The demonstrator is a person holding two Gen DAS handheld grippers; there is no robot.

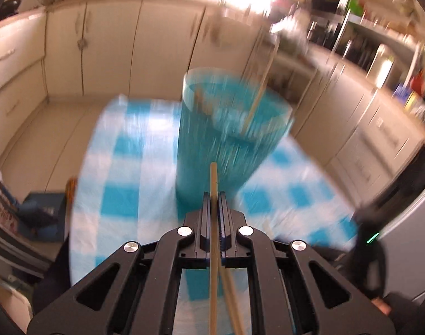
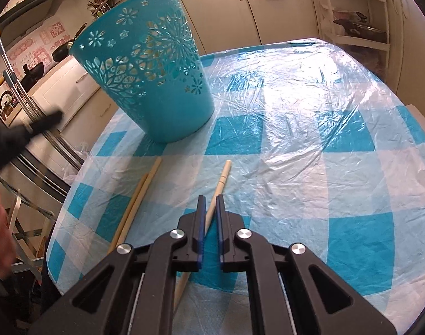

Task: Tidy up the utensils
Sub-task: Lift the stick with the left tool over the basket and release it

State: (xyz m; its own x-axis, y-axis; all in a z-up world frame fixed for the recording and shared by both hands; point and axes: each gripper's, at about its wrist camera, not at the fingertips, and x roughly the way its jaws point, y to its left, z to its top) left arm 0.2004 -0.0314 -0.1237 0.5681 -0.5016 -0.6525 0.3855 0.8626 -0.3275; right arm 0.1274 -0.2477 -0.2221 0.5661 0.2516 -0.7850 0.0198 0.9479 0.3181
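A teal perforated basket (image 2: 153, 64) stands on the blue-and-white checked tablecloth (image 2: 296, 139); it also shows blurred in the left wrist view (image 1: 229, 136), with wooden utensil handles (image 1: 261, 89) standing in it. My left gripper (image 1: 214, 195) is shut on a wooden stick (image 1: 213, 223) held just in front of the basket. My right gripper (image 2: 211, 198) is open low over the table, its fingers either side of a wooden utensil (image 2: 220, 184) lying flat. Two more wooden sticks (image 2: 139, 195) lie to its left.
Another wooden stick (image 1: 232, 298) lies on the cloth under the left gripper. The left arm (image 2: 19, 136) shows as a dark blur at the left edge. Kitchen cabinets (image 2: 240, 8) and a shelf rack (image 2: 352, 14) surround the round table.
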